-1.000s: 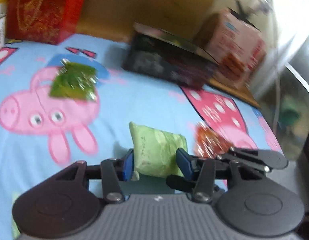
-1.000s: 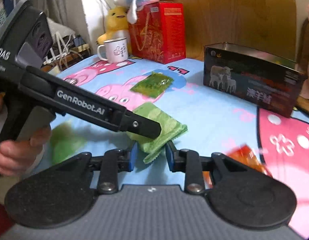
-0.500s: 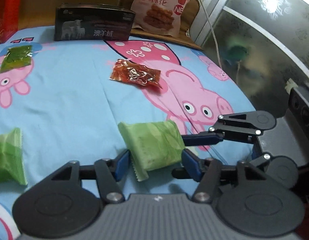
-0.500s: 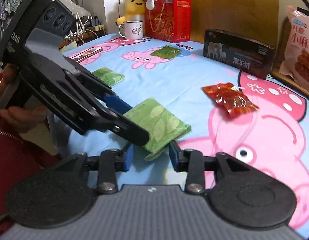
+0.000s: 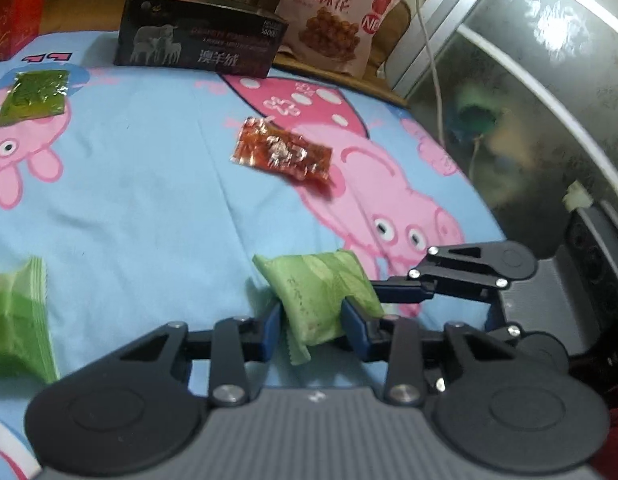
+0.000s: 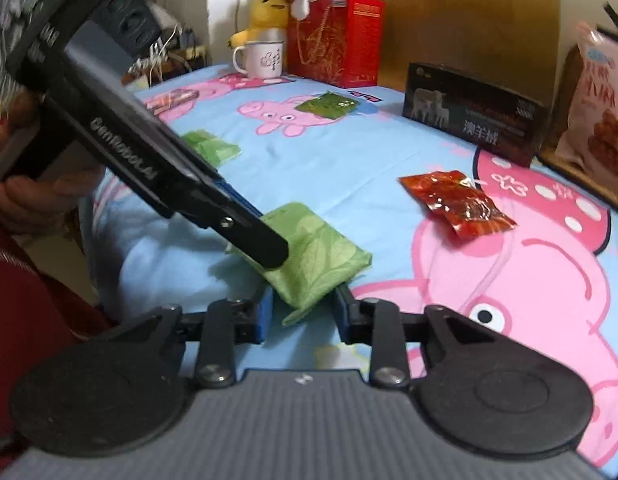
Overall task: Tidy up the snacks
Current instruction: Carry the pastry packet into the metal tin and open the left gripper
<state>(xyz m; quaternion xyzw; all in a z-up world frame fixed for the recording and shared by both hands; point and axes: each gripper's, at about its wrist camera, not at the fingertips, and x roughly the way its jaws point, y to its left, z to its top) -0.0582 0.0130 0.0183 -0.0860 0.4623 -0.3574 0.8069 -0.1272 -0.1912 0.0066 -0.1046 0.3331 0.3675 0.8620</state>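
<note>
A light green snack packet [image 5: 321,294] is held between both grippers just above the blue cartoon bedsheet [image 5: 149,184]. My left gripper [image 5: 311,326] is shut on one end of it. My right gripper [image 6: 301,306] is shut on the other end; the packet also shows in the right wrist view [image 6: 315,258]. A red snack packet [image 5: 283,154] lies further back on the sheet; it also shows in the right wrist view [image 6: 457,202]. A dark green packet [image 5: 33,96] lies at the far left. Another light green packet [image 5: 17,316] lies at the left edge.
A black box [image 5: 197,38] and a large snack bag [image 5: 337,16] stand at the back. A red box [image 6: 335,38], a white mug [image 6: 263,60] and plush toys [image 6: 269,10] stand at the far corner. A glass cabinet [image 5: 549,80] is on the right.
Both grippers stay shut on the light green packet. The left wrist view has moved a little closer to the sheet, and the packet now sits tighter between its fingers.
</note>
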